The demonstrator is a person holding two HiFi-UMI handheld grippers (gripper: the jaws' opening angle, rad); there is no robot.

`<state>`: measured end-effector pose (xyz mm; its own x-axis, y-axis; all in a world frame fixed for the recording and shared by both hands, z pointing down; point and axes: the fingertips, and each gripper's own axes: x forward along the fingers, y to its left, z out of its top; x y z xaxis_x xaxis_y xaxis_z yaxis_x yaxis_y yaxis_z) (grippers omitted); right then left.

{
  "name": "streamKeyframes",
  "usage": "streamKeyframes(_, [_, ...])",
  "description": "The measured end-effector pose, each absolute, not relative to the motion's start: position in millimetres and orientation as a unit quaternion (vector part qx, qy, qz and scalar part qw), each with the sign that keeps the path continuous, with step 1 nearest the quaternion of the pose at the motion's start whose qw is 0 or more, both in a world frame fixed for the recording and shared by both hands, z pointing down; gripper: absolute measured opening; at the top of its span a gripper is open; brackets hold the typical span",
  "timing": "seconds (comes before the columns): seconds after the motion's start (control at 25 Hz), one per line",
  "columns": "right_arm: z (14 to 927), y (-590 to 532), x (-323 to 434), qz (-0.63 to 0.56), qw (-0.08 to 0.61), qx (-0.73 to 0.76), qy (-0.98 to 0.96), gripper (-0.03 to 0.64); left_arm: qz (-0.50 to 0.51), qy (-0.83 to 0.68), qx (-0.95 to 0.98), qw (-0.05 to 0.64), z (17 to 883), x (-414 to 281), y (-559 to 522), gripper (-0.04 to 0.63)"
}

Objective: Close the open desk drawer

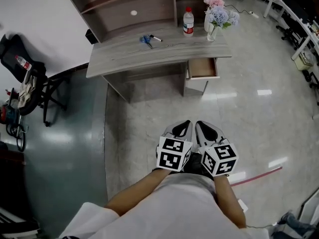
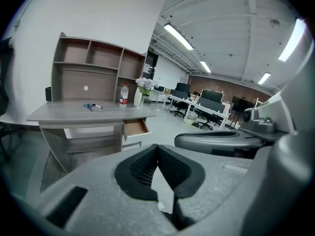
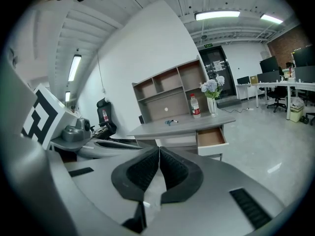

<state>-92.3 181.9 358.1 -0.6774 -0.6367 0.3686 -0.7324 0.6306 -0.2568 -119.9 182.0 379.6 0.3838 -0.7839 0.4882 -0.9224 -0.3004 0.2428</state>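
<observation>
Drawer (image 1: 203,67) stands pulled out from the grey table (image 1: 129,51), its brown wooden inside open to view. In the head view it hangs under the right end of the tabletop, above a white pedestal.

On the tabletop above it, a clear water bottle (image 1: 188,22) with a red cap stands just beside a glass vase (image 1: 215,15) of pink and blue flowers. Further left, a marker (image 1: 155,38) lies next to a small blue thing (image 1: 145,40). A shelf unit (image 1: 124,4) with open compartments rises along the back of the table.

Both grippers are well apart from the table. They are held side by side close to the person's body, over the pale glossy floor (image 1: 249,118), and both point toward the table.

The left gripper (image 1: 182,128) has its jaws together, the dark ribbed pads meeting at their tips with nothing between them. The right gripper (image 1: 205,129) likewise has its jaws closed, pad against pad and empty. Each gripper view looks past its closed jaws at the table, with the drawer in sight.

At the far left a black chair (image 1: 22,68) carries bags, and a red strip (image 1: 256,176) runs across the floor to the person's right.
</observation>
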Motion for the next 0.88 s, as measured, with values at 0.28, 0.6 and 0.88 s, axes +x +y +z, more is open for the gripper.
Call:
streamKeyframes(0.28, [368, 151, -100, 0.202, 0.117, 0.381, -0.895, 0.002, 0.145, -0.542, 0.792, 0.241, 384, -129, 153, 0.003])
streamKeyframes(0.6, [380, 83, -97, 0.216, 0.119, 0.377, -0.893, 0.002, 0.154, -0.542, 0.788, 0.248, 393, -126, 87, 0.003])
streamKeyframes(0.88, [389, 16, -81, 0.240, 0.115, 0.377, -0.887, 0.002, 0.157, -0.539, 0.785, 0.261, 400, -111, 22, 0.003])
